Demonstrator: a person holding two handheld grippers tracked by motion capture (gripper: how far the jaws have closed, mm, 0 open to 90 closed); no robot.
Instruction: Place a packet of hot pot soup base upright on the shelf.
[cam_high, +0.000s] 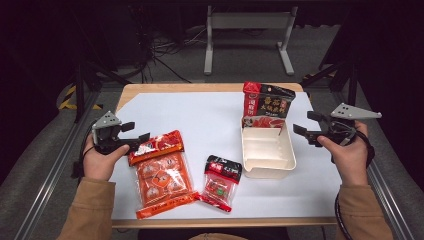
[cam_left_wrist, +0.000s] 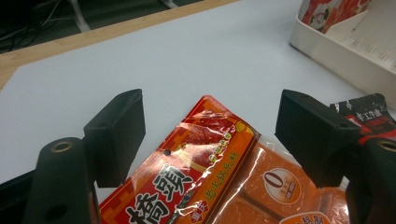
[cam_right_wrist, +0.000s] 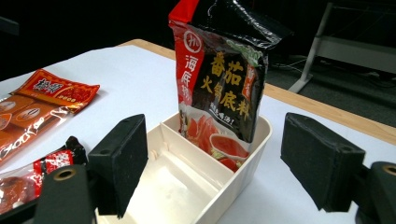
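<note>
A large orange sauce packet (cam_high: 162, 172) (cam_left_wrist: 205, 177) (cam_right_wrist: 42, 102) lies flat at the table's front left. My left gripper (cam_high: 135, 132) (cam_left_wrist: 210, 135) hovers open over its top edge, jaws wide, not touching it. A smaller red-and-black packet (cam_high: 221, 182) (cam_left_wrist: 369, 114) (cam_right_wrist: 37, 175) lies to its right. A cream divided box (cam_high: 267, 150) (cam_left_wrist: 341, 44) (cam_right_wrist: 196, 186) holds a tall black-and-red pouch (cam_high: 266, 106) (cam_right_wrist: 219, 77) upright in its far compartment. My right gripper (cam_high: 306, 131) (cam_right_wrist: 212, 158) is open just right of the box, nothing between its jaws.
White sheet (cam_high: 200, 125) covers the wooden table (cam_high: 175, 87). The box's near compartment is bare. Metal rails run along both table sides. A grey stand (cam_high: 247, 30) and cables sit on the floor beyond the far edge.
</note>
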